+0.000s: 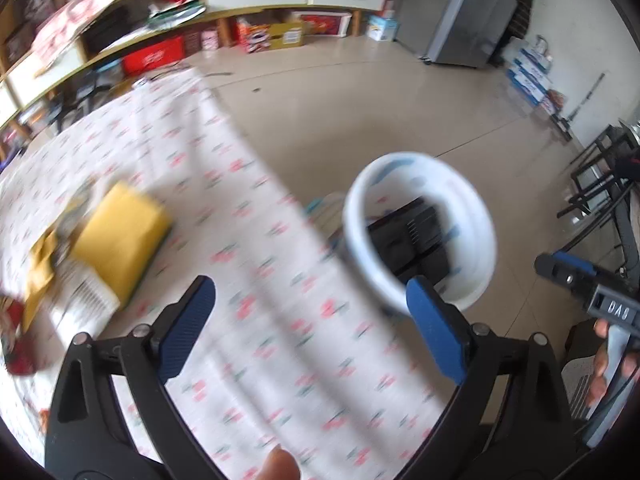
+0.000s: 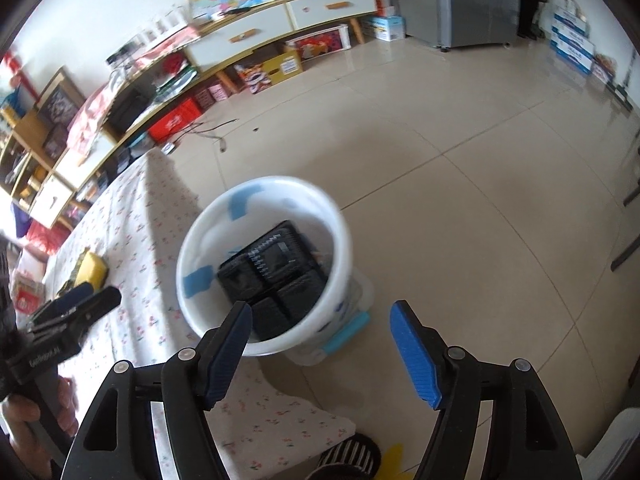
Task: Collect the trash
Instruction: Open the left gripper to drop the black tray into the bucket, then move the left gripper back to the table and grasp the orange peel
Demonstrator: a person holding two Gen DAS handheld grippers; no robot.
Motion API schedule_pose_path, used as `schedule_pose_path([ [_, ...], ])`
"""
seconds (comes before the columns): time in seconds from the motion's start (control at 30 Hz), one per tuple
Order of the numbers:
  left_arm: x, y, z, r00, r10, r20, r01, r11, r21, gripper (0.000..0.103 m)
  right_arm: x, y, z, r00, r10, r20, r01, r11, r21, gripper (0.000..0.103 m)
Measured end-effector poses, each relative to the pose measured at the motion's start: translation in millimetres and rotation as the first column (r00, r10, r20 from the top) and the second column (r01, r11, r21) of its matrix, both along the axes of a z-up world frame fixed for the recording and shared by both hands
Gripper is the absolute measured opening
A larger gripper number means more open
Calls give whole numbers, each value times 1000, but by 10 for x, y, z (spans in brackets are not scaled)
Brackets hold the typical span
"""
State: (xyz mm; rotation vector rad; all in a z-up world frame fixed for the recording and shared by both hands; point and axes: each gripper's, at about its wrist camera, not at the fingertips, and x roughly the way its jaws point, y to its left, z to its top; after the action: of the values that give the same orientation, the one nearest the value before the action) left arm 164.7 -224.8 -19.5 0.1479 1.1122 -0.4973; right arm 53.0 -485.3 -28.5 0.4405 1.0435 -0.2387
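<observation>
A white bucket [image 2: 344,240] with blue tape patches stands on the floor beside the table and holds a black plastic tray [image 2: 276,272]. The bucket [image 1: 362,240] and the tray [image 1: 412,236] also show in the left wrist view. My right gripper [image 2: 320,320] is open and empty above the bucket's near rim. My left gripper [image 1: 308,300] is open and empty over the table's floral cloth [image 1: 248,240]. A yellow sponge [image 1: 120,236] lies on the cloth at the left among wrappers [image 1: 36,272]. The sponge [image 2: 92,266] shows small in the right wrist view.
A long low cabinet [image 2: 256,28] with boxes under it lines the far wall. A grey fridge [image 1: 472,12] stands at the back right. Black chair legs [image 1: 600,184] are at the right. Tiled floor [image 2: 460,160] spreads beyond the bucket.
</observation>
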Motion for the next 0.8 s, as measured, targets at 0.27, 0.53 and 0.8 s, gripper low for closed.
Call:
schedule_pose_path([
  [0.27,-152,821,103,993,114,20,-114,993,34,100,240,653,81,989,148,-2,-148,989,-28,79],
  [0.53,-210,1589,164,973,227,36,-228,972,48,100,464,1217,110,970,241,-15,-241,968,-61,81],
  [0.8,-218,2352,124,947,320,32,-321,941,108,101,675,1716,84,946,320,-42,-323,942,-93,81],
])
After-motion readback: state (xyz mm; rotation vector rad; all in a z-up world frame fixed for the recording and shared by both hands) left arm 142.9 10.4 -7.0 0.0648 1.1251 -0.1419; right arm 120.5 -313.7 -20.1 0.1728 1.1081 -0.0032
